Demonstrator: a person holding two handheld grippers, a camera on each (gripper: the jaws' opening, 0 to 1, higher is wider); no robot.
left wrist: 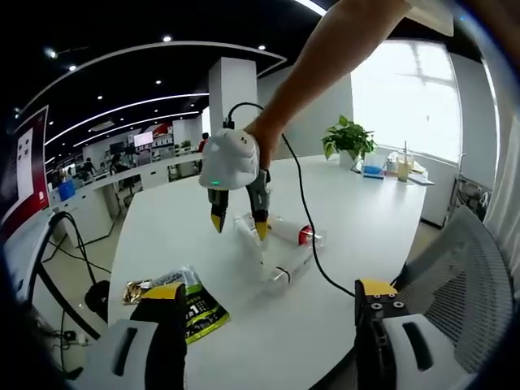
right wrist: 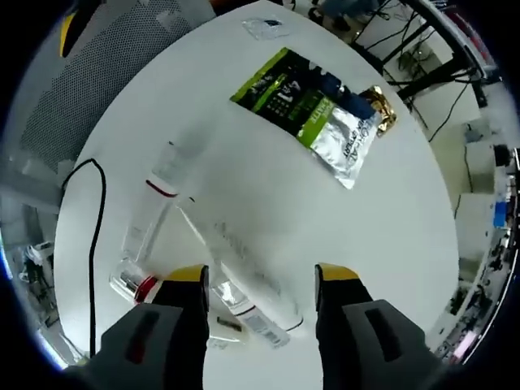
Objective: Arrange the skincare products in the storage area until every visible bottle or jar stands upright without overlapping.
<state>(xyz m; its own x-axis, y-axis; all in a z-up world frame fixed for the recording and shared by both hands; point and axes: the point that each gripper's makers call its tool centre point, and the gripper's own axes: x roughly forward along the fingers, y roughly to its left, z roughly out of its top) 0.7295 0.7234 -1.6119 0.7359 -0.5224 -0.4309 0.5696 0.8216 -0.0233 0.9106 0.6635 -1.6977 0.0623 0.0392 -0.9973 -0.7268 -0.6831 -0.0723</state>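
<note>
Right claw (right wrist: pixel 258 280), jaws apart, hovers above a clear plastic tube (right wrist: pixel 244 272) lying on the white desk (right wrist: pixel 390 244); it should close squarely mid-body. Left claw (left wrist: pixel 264 294) gapes.

The right gripper (left wrist: pixel 240 223) was seen with a white rounded housing, a green light, yellow-tipped dark jaws and a black cable (left wrist: pixel 305 215).

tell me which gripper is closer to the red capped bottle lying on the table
Right. The right gripper hangs just over the red capped bottle, jaws open; the left gripper sits back near the table's edge.
</note>
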